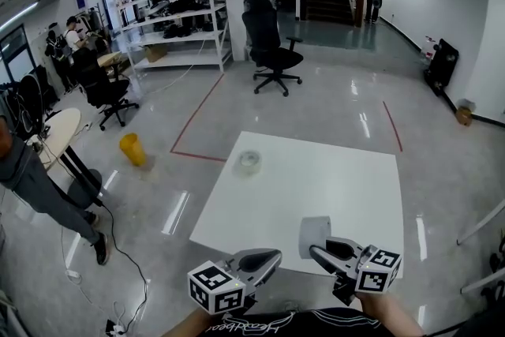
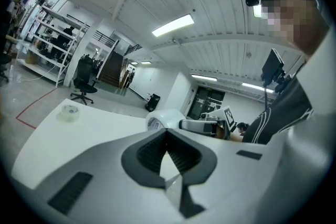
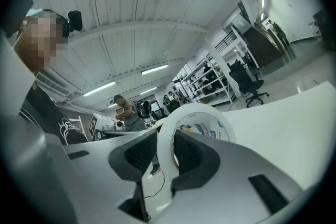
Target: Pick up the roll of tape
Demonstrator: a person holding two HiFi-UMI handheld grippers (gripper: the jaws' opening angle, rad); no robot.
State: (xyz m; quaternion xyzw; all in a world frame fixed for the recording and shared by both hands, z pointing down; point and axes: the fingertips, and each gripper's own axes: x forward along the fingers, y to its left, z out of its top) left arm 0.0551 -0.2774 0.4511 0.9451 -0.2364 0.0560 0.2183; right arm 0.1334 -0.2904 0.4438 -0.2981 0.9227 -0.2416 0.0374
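Right gripper (image 1: 319, 251) has the roll (image 1: 316, 234): in the right gripper view the jaws are part closed on the roll's (image 3: 195, 108) wall, one jaw inside the ring and one outside, with the roll standing on edge between them. In the head view the roll sits over the near edge of the table (image 1: 331, 185) and looks lifted clear of it, though a gap can't be confirmed. Left gripper (image 1: 268, 256) is just beside the right one, and its own view shows the jaws together at the tips with nothing in them. A second roll (image 1: 249, 162), paler and see-through, lies flat at the far side of the table, well apart from both grippers. The pick looks basically done. Risks from here: the hold is on one thin band of the ring only, so a quick swing or wrist turn could make the roll pivot about the pads or slide out. Easing the jaws even a bit would likely drop it. Since it is at the table's near edge, a drop could bounce it to the floor (image 1: 158, 193) and it would roll off. The left gripper is close enough to knock the roll if either hand drifts inward. The second roll is no hazard unless it gets mistaken for the target.
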